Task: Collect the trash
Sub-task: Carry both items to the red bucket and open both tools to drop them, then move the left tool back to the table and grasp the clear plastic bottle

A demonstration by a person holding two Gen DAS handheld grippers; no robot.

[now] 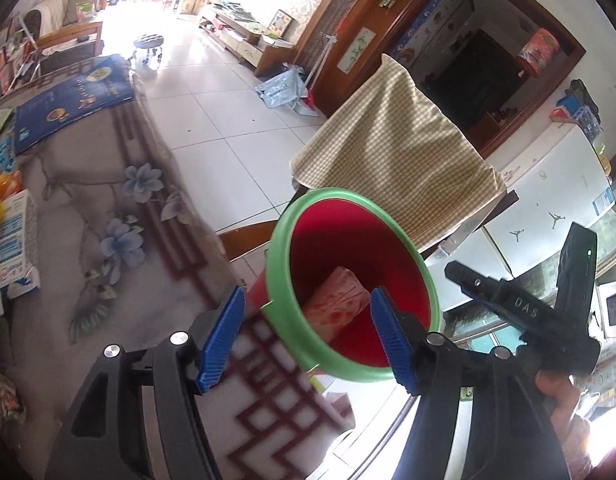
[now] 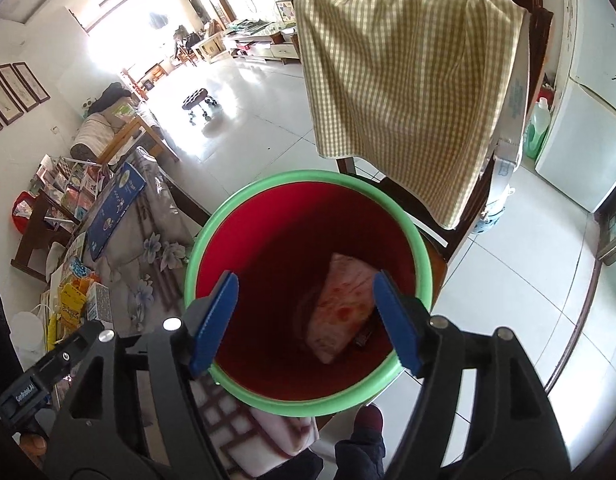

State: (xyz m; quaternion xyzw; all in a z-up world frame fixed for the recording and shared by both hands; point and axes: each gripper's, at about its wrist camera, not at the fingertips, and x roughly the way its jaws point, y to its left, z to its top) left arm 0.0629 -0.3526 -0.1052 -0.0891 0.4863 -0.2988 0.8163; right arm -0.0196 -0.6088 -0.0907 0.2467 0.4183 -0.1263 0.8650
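Note:
A red bin with a green rim [image 1: 349,376] [image 2: 308,402] stands beside the table. A pale packet with red spots [image 1: 335,307] [image 2: 341,312] lies inside it, and a small dark item [image 2: 363,338] lies by the packet. My left gripper [image 1: 308,336] is open and empty, its fingers straddling the bin's near rim. My right gripper [image 2: 306,320] is open and empty, directly above the bin's mouth. The right gripper's body also shows at the right of the left wrist view [image 1: 519,312].
A floral cloth [image 1: 108,216] covers the table, with a blue booklet [image 1: 76,96] and several cartons and packets [image 2: 80,300] on it. A wooden chair draped with a checked cloth [image 2: 407,92] stands behind the bin. A white fridge [image 2: 587,128] is at the right.

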